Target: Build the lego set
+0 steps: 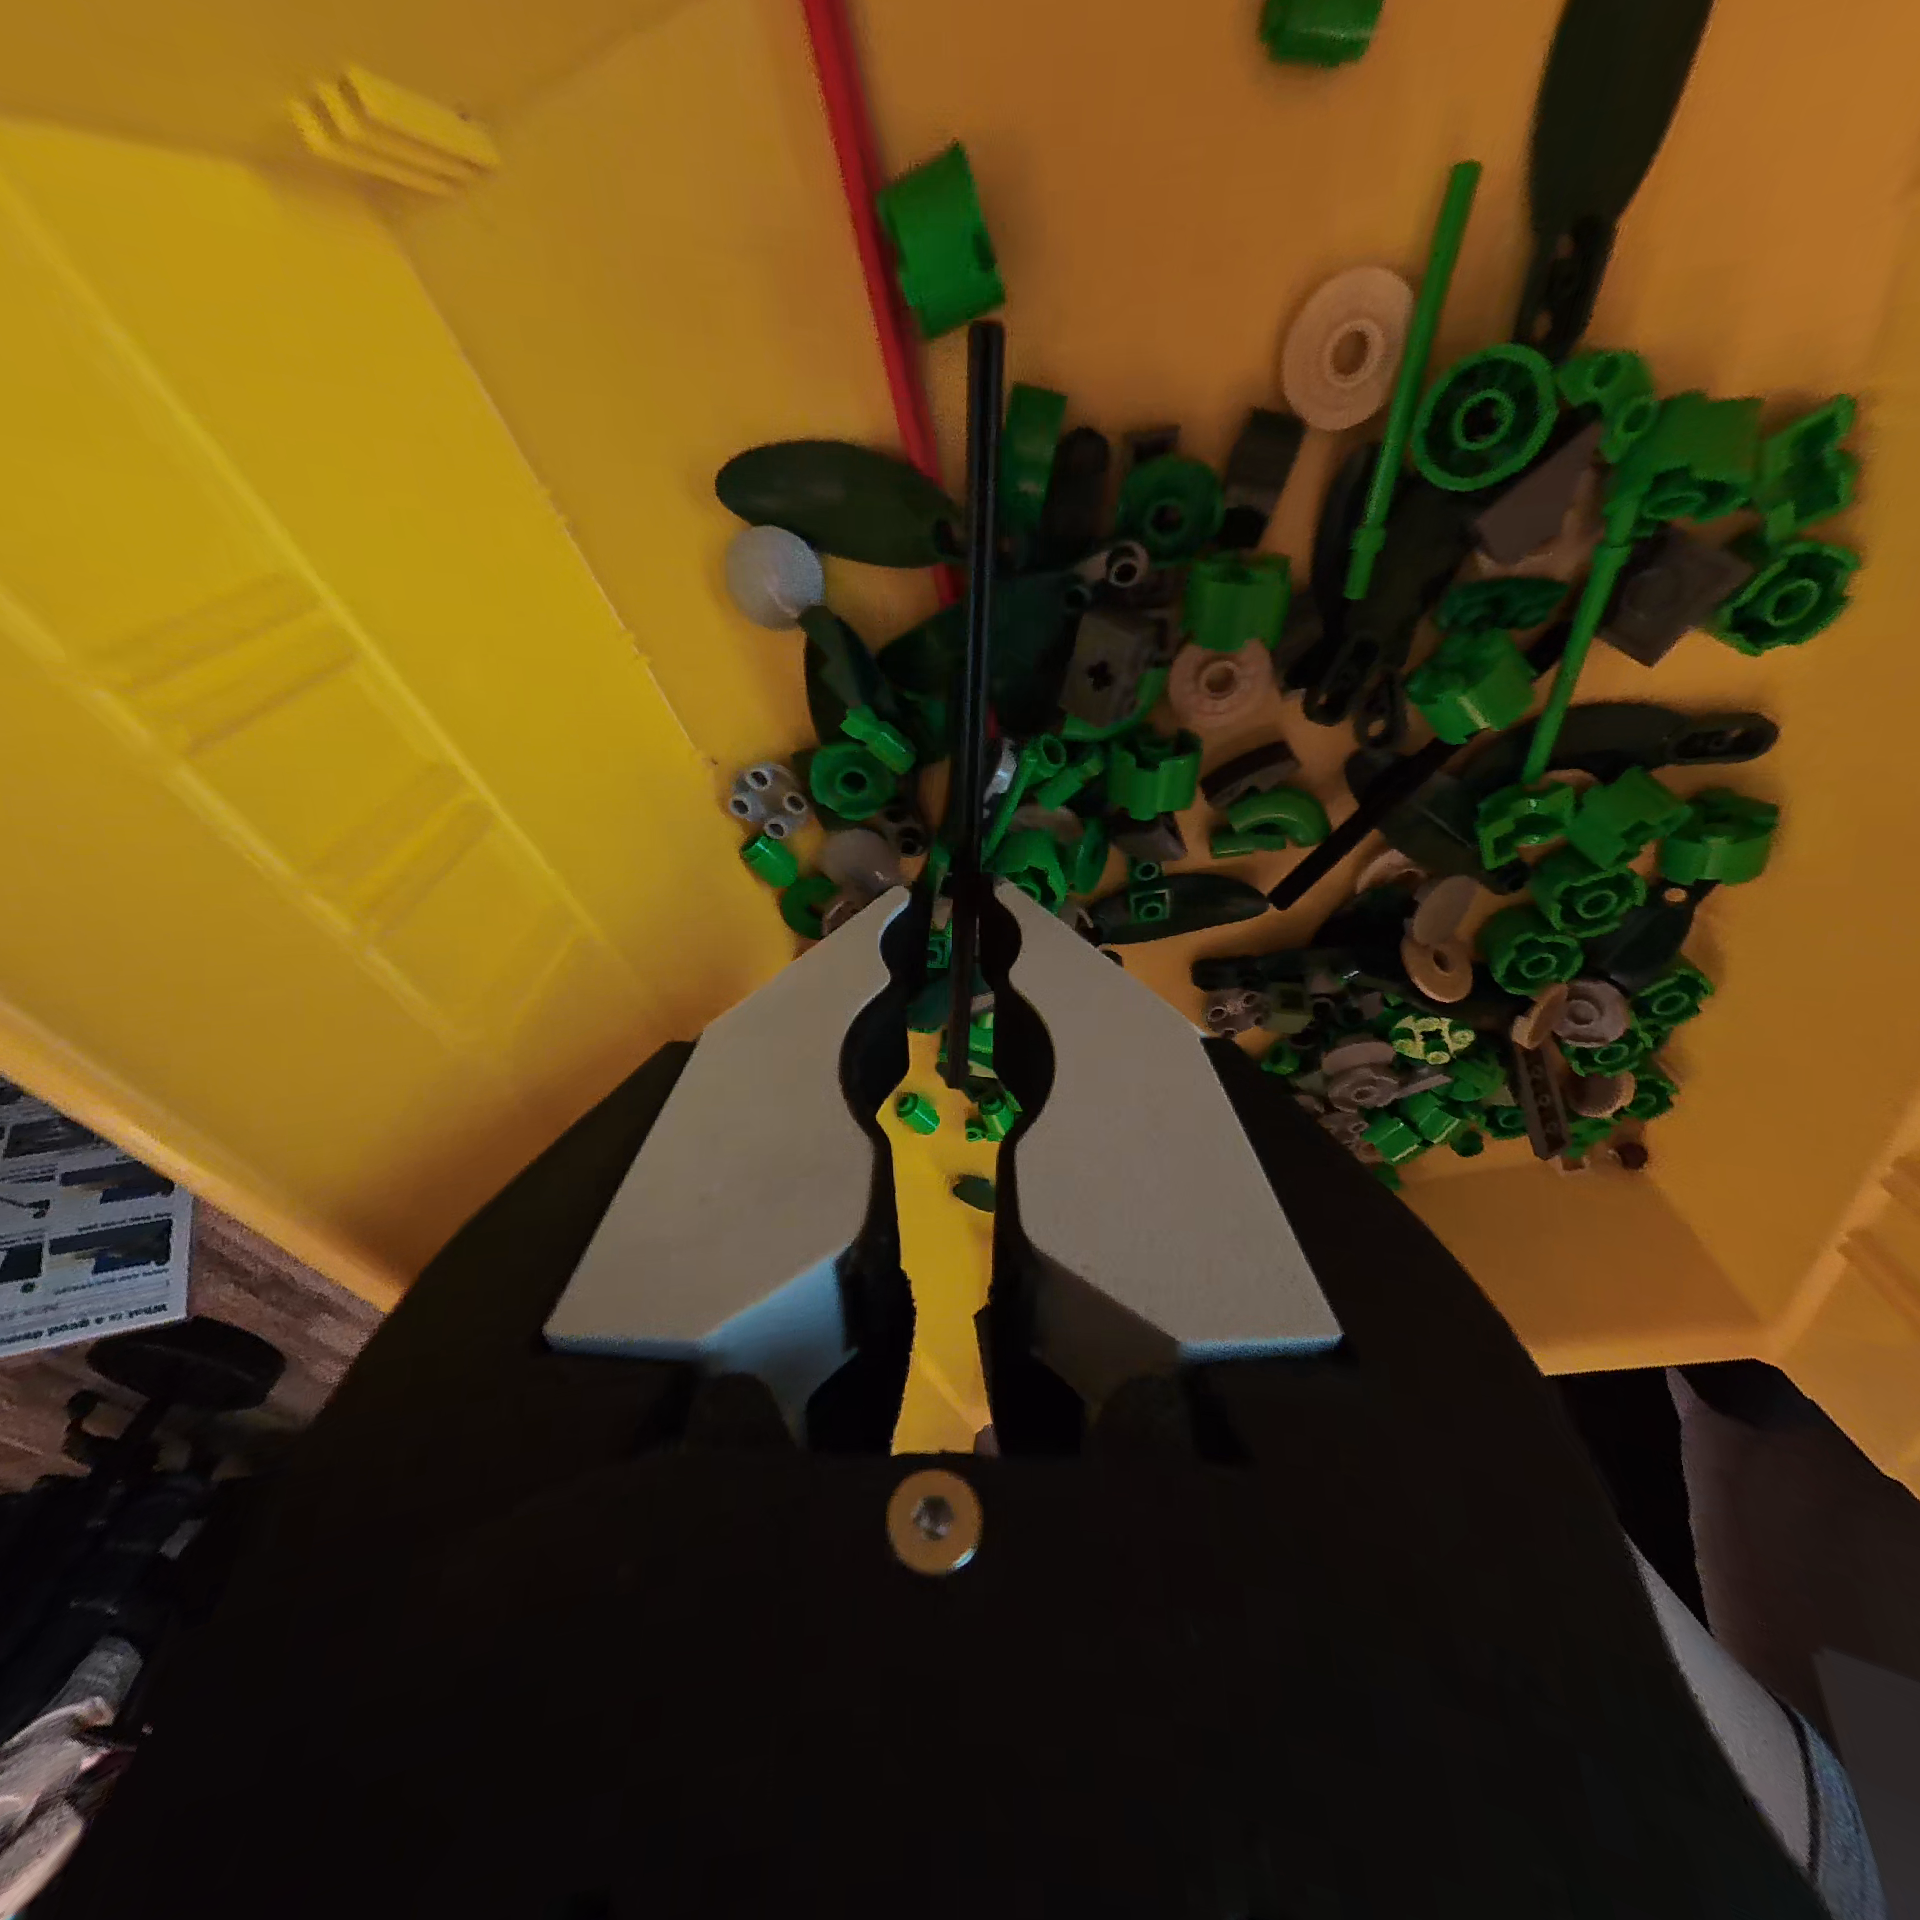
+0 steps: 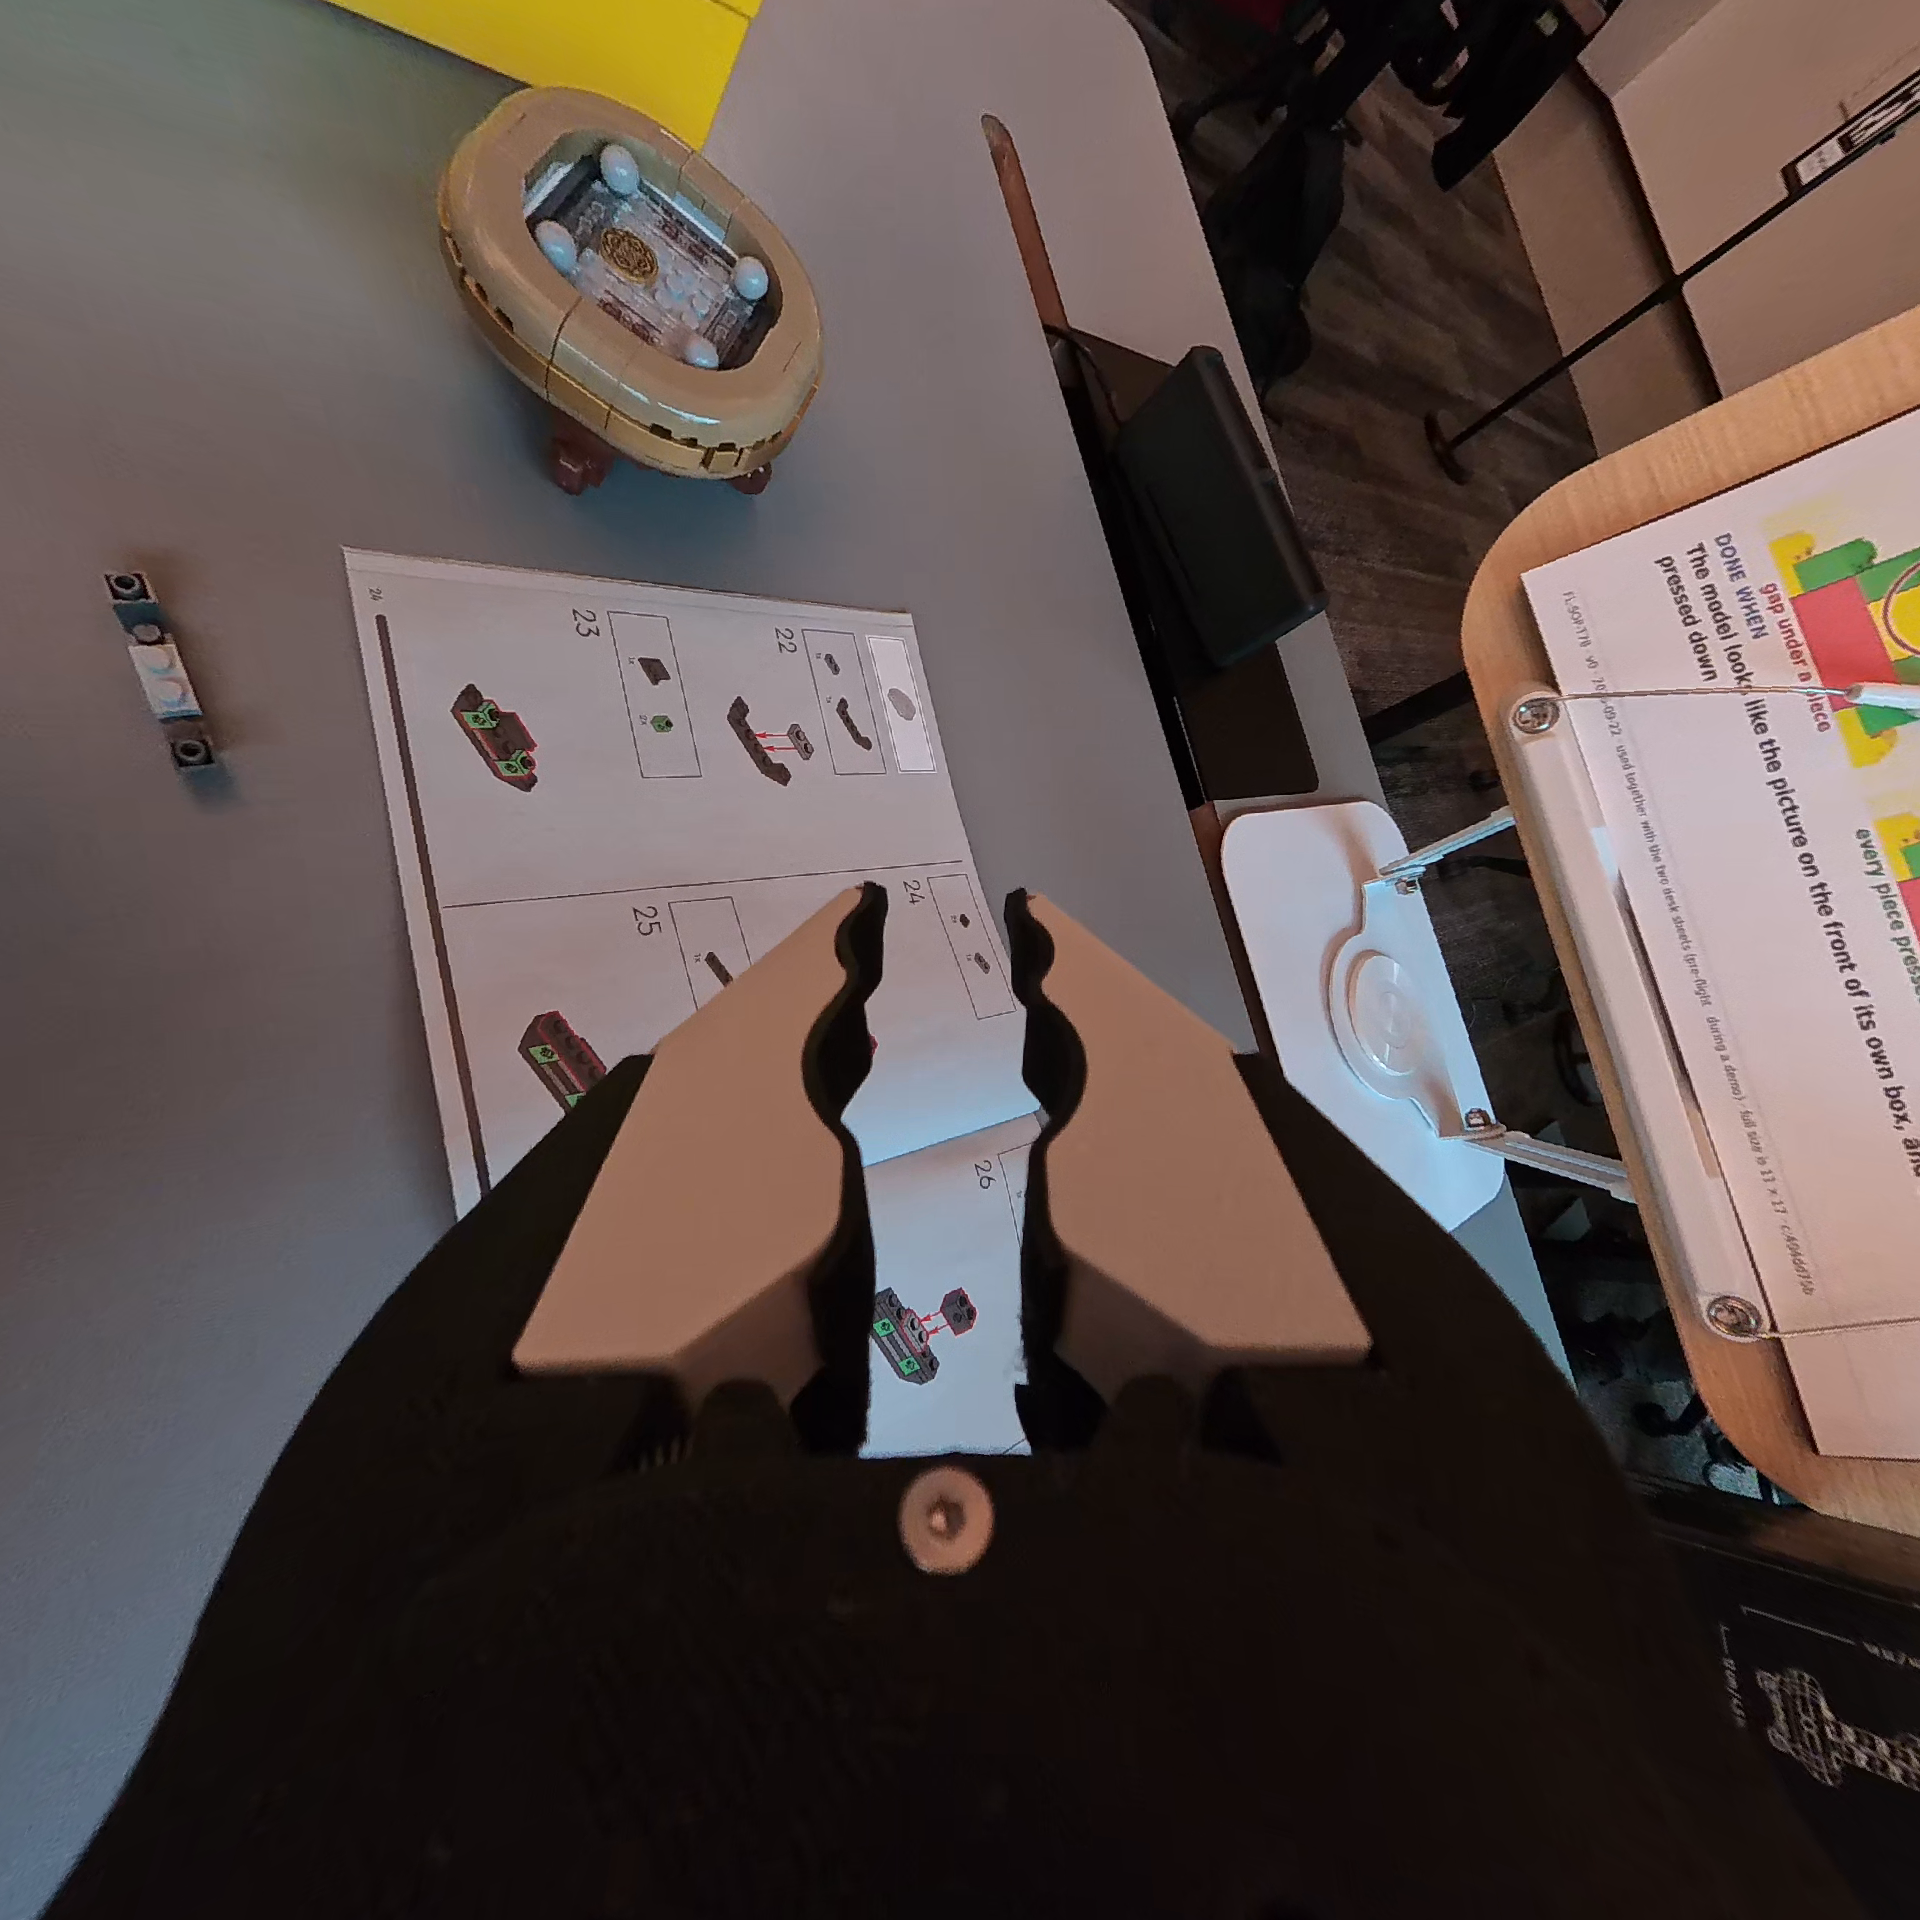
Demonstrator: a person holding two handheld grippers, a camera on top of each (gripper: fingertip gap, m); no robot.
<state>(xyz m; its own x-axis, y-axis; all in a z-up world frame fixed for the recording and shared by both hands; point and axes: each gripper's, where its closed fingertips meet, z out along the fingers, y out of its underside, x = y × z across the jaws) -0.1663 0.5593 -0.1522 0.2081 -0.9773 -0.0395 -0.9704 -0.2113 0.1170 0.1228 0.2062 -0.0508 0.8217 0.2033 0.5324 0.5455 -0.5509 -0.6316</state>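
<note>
In the left wrist view my left gripper is shut on a long thin black rod that sticks out ahead over a yellow bin. A heap of green, dark green, grey and tan lego pieces lies on the bin floor under and to the right of the rod. In the right wrist view my right gripper is open and empty above an open instruction booklet on a grey table. A tan oval lego pot on brown feet stands beyond the booklet. A small grey and white brick strip lies at the left.
A red rod lies in the bin beside the black one. A corner of the yellow bin shows at the table's far edge. At the right, a wooden board with a printed sheet and a white stand sit off the table edge. The gap from one gripper's tips to the other's is roughly 45 cm.
</note>
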